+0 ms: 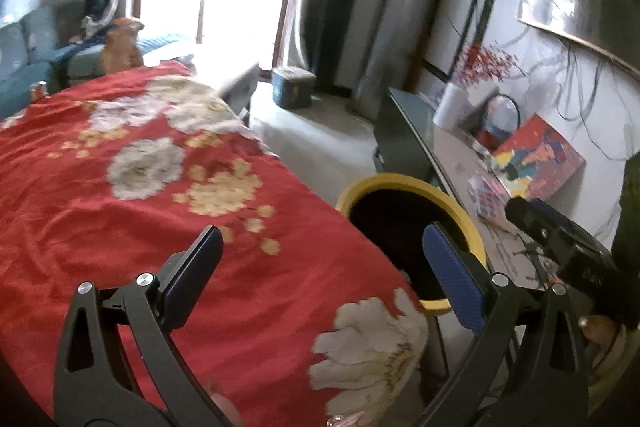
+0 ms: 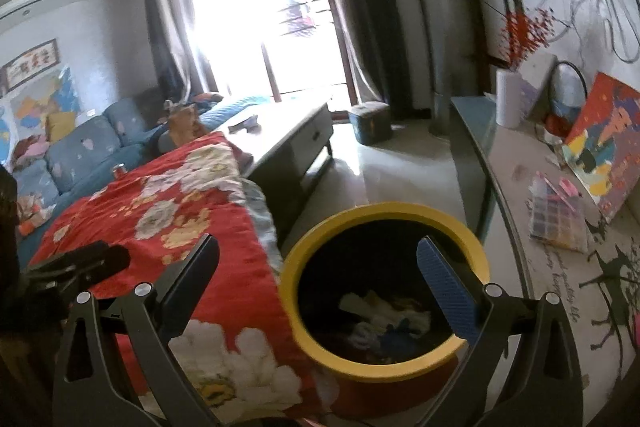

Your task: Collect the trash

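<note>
A bin with a yellow rim point(image 1: 400, 181) point(image 2: 384, 211) stands on the floor beside a table under a red floral cloth point(image 1: 160, 207) point(image 2: 180, 195). Crumpled white and blue trash point(image 2: 384, 315) lies at the bin's bottom. My right gripper point(image 2: 318, 247) hangs open above the bin's mouth with nothing between its blue pads; it also shows at the right edge of the left wrist view point(image 1: 520, 211). My left gripper point(image 1: 324, 243) is open and empty over the cloth's near corner, its right finger point(image 1: 448, 267) in front of the bin. It appears dark and blurred at the left of the right wrist view point(image 2: 112, 257).
A small can point(image 2: 119, 169) stands at the cloth's far edge. Beyond it are a blue sofa point(image 2: 80, 147) and a low coffee table point(image 2: 288, 135). A side counter point(image 2: 516, 155) on the right holds a paper roll point(image 2: 510, 99), a painting point(image 2: 608, 143) and small packets. A green box point(image 2: 370, 125) sits on the floor.
</note>
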`<state>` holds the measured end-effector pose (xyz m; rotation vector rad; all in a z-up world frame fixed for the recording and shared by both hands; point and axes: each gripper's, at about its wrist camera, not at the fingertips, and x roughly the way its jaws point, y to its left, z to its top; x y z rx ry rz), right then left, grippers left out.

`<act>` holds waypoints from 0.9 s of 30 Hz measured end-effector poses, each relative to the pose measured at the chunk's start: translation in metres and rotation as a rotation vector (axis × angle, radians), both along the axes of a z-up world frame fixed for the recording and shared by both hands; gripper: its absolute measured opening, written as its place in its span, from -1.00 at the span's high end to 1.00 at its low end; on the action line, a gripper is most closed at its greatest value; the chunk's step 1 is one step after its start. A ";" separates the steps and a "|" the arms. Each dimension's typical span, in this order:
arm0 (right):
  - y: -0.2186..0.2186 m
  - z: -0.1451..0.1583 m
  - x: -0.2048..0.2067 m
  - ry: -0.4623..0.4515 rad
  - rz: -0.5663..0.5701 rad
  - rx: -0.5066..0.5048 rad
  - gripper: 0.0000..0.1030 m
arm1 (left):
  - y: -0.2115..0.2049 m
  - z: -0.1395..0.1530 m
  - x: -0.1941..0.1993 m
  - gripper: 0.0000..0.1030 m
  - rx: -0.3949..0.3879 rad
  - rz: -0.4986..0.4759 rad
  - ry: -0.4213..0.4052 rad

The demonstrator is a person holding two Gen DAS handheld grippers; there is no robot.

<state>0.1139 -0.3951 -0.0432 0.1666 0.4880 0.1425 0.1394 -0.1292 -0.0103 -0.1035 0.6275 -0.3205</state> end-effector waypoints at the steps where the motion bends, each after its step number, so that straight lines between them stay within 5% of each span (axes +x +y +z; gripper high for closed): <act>1: 0.005 0.001 -0.002 -0.010 0.010 -0.001 -0.87 | 0.004 0.001 -0.003 -0.79 0.001 0.010 -0.013; 19: 0.079 0.011 -0.070 -0.365 0.066 -0.126 -0.87 | 0.060 0.016 -0.062 -0.79 0.009 0.166 -0.220; 27: 0.085 0.007 -0.067 -0.355 0.067 -0.127 -0.87 | 0.066 0.015 -0.080 -0.79 0.039 0.181 -0.264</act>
